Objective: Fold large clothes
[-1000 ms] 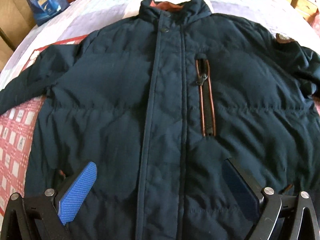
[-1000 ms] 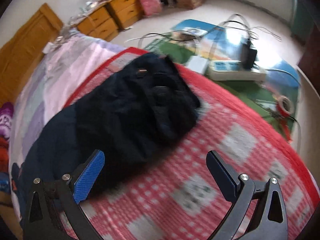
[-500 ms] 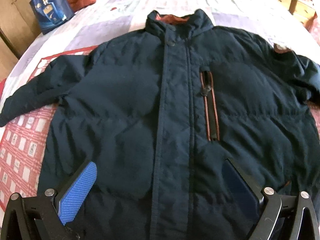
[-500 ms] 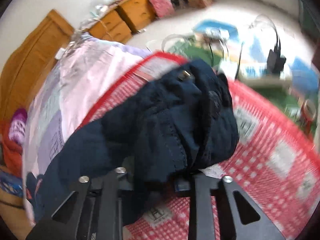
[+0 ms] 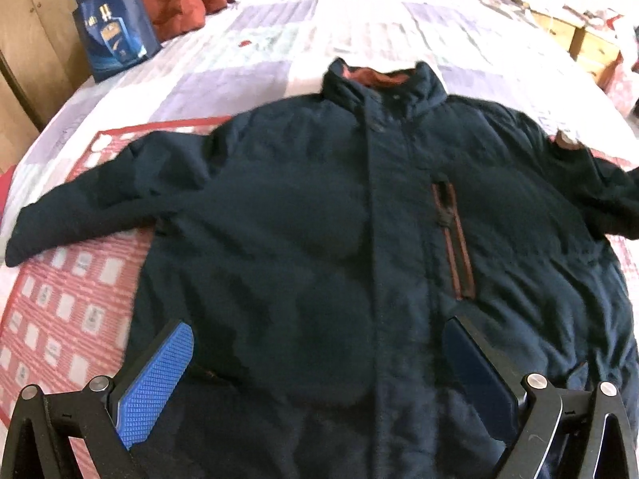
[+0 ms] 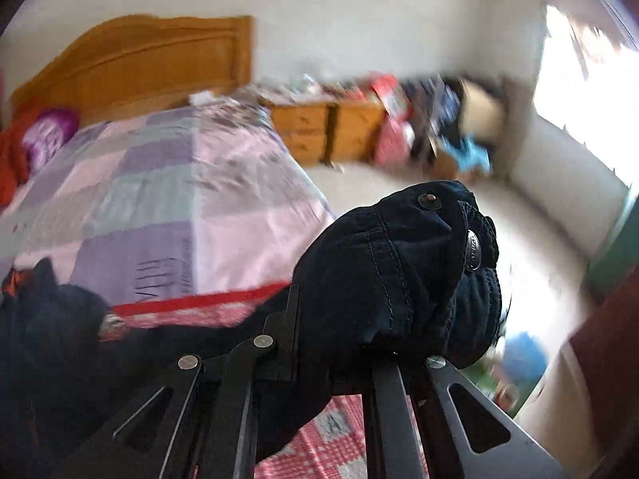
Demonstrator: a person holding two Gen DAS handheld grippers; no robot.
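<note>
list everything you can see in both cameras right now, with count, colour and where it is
jacket: one, dark navy, spread front-up on the bed
sleeve cuff: one, navy with metal snaps, lifted off the bed
red checked blanket: one, red and white, under the jacket
quilt: one, lilac and white patches, on the bed
gift bag: one, blue, bed's far left edge
headboard: one, orange wood
drawer units: two, orange wood, beside bed
left gripper: open, above the hem
right gripper: shut on the sleeve cuff

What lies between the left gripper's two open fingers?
In the left wrist view, only the dark jacket front lies between the left gripper fingers, its centre placket running up the gap.
</note>
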